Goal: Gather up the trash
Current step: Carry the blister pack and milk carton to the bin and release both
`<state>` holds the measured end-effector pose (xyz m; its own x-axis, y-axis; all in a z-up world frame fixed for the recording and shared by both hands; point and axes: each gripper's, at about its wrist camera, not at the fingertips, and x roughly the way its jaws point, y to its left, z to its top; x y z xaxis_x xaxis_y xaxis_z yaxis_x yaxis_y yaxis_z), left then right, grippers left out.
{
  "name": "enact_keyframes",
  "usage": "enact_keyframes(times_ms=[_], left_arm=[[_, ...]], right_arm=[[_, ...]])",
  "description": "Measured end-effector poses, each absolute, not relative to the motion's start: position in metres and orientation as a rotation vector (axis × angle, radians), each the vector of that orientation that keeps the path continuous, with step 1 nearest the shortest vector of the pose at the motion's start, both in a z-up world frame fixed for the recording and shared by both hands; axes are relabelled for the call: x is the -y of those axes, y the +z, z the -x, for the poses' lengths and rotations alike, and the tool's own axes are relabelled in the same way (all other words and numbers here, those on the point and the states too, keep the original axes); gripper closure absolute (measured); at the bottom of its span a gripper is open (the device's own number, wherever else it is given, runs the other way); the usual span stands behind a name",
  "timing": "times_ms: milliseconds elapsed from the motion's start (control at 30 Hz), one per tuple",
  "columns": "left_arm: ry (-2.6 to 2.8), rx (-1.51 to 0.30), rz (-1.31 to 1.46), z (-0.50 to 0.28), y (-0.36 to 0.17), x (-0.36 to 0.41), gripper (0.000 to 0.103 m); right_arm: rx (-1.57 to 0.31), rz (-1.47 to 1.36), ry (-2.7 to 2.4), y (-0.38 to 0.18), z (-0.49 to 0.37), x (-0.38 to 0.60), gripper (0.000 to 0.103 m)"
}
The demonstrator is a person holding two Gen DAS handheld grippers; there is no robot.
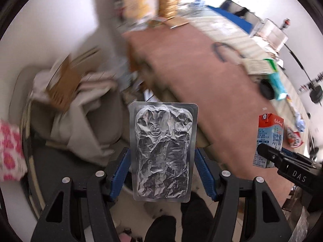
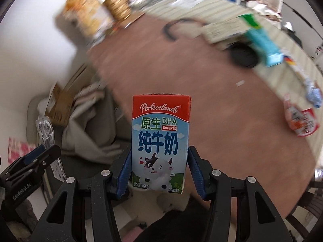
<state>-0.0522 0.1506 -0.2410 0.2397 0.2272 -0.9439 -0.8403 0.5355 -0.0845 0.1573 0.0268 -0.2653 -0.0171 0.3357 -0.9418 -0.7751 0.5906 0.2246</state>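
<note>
Left wrist view: the left gripper (image 1: 162,173) has its jaws closed on the edges of a crumpled foil blister pack (image 1: 163,153), held upright off the near left edge of the brown table (image 1: 201,76). Thin foil could buckle and slip out.

Right wrist view: the right gripper (image 2: 159,171) clamps a small milk carton (image 2: 160,143) upright. What may be a bin (image 2: 40,104), far left, is blurred; a misjudged drop would miss it.

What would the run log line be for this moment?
left gripper: shut on foil pack | right gripper: shut on milk carton | both lifted off brown table | views motion-blurred
</note>
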Motion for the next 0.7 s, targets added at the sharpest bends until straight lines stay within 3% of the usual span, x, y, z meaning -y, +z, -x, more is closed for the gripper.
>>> enact_keyframes(times_ms=[167, 300, 700], left_arm=[[0.862, -1.133, 0.848, 0.118, -0.308, -0.168, 0.042], [0.883, -1.172, 0.999, 0.158, -0.39, -0.179, 0.042], [0.806, -1.183, 1.406, 0.195, -0.658, -0.192, 0.042]], right_arm=[[-1.38, 0.52, 0.976, -0.329, -0.084, -0.053, 0.048], [-1.463, 0.6, 1.002, -0.403, -0.038, -0.067, 0.048], [-1.601, 0.8, 1.014, -0.677, 0.009, -0.088, 0.048]])
